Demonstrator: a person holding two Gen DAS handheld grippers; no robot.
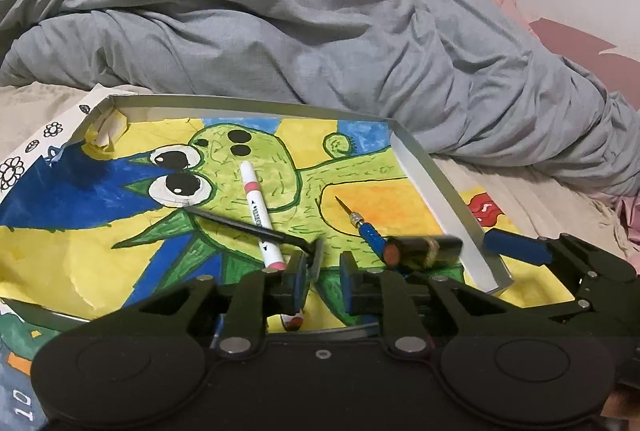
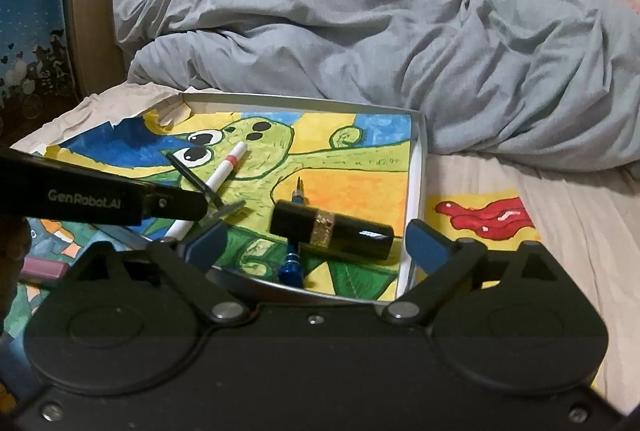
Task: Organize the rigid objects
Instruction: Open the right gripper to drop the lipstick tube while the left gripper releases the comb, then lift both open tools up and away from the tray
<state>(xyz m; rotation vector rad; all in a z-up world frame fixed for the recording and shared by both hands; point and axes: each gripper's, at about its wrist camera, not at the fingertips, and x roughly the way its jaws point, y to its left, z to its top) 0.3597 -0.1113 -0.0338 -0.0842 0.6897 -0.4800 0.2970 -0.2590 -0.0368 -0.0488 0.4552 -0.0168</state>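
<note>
A shallow metal tray [image 1: 425, 173] lined with a green monster drawing lies on the bed. In it are a white marker [image 1: 258, 215], a thin black razor tool [image 1: 248, 227], a blue screwdriver [image 1: 366, 229] and a black lipstick tube [image 2: 332, 227] lying across the screwdriver [image 2: 291, 267]. My left gripper [image 1: 323, 273] stands narrowly open over the tray's near edge. The razor's head sits between its pads, against the left one only. My right gripper [image 2: 318, 243] is wide open around the lipstick tube without touching it; one blue pad [image 1: 516, 249] shows outside the tray's right wall.
A crumpled grey duvet [image 1: 320, 23] fills the bed behind the tray. More painted sheets lie under and beside the tray, one with a red shape [image 2: 480, 215]. Beige bedsheet [image 2: 540, 271] extends right. A purple object [image 2: 40, 267] lies at the left.
</note>
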